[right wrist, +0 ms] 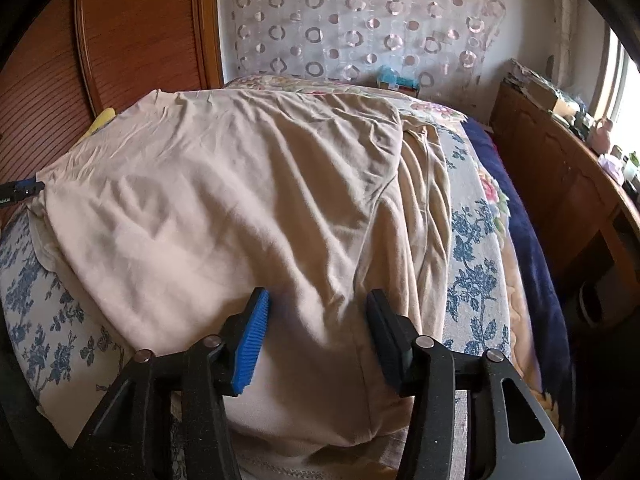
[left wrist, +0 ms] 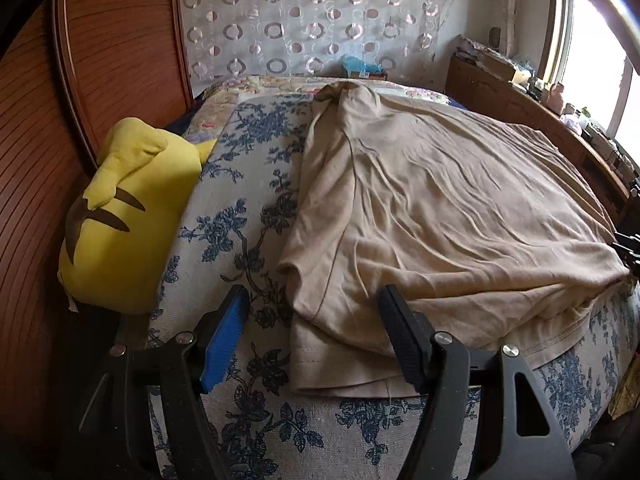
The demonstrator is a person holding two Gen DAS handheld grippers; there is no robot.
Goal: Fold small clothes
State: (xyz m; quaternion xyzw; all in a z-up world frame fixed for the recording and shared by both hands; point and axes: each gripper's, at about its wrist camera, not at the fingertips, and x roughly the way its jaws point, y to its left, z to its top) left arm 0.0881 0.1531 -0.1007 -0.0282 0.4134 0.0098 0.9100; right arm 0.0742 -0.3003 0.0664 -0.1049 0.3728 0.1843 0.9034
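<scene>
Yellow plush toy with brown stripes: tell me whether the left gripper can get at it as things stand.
Probably yes. The yellow plush toy with brown stripes lies uncovered beside the beige cotton shirt, just left of the open left gripper, with only bare floral bedspread between them.

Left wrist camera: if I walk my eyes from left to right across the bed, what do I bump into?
Wooden wardrobe → yellow plush toy → blue-flowered bed cover → beige garment → wooden sideboard by the window.
</scene>
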